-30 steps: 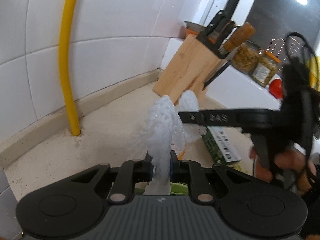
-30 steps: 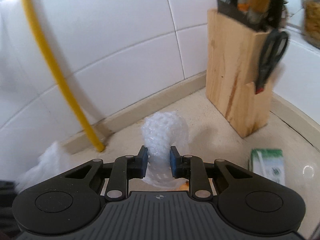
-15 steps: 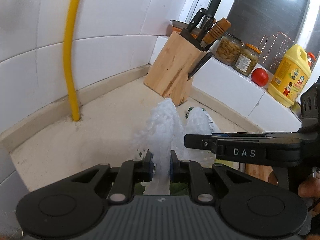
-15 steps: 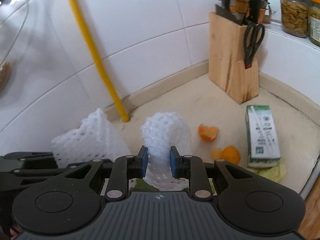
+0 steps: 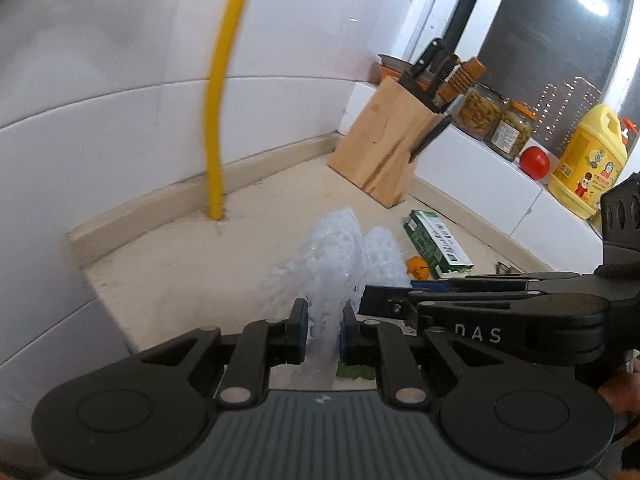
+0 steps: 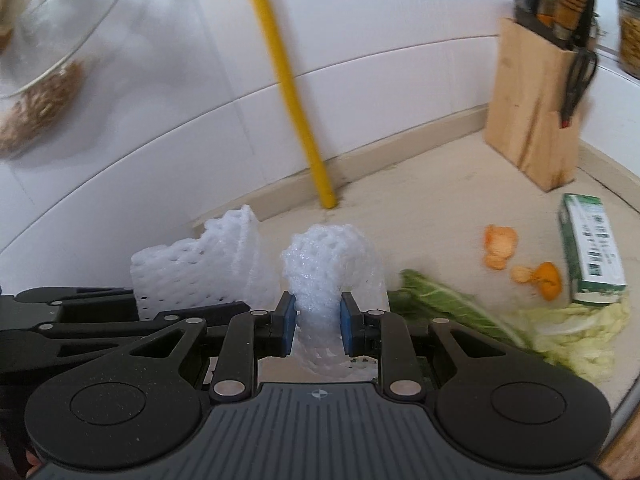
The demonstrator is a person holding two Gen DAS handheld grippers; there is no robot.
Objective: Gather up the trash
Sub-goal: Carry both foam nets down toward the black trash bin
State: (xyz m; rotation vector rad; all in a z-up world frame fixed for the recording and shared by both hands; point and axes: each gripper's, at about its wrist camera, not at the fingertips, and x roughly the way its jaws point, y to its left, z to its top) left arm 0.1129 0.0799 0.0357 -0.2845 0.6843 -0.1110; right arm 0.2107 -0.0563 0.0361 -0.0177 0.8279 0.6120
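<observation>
My left gripper (image 5: 323, 330) is shut on a white foam fruit net (image 5: 328, 268), held up above the beige counter. My right gripper (image 6: 318, 324) is shut on a second white foam net (image 6: 332, 258). In the left wrist view the right gripper (image 5: 400, 300) reaches in from the right with its net (image 5: 384, 256) beside mine. In the right wrist view the left gripper's net (image 6: 200, 264) stands at the left. On the counter lie orange peel pieces (image 6: 500, 242), a green and white carton (image 6: 592, 248) and cabbage leaves (image 6: 568, 328).
A yellow pipe (image 5: 216, 120) runs down the tiled wall into the counter. A wooden knife block (image 5: 388, 140) stands in the corner. On the sill are glass jars (image 5: 480, 110), a tomato (image 5: 534, 162) and a yellow bottle (image 5: 588, 164). A glass bowl (image 6: 44, 60) is at the upper left.
Both grippers have drawn back from the wall and knife block with their foam nets still held. More counter shows now, with the peel, carton and leaves in view.
</observation>
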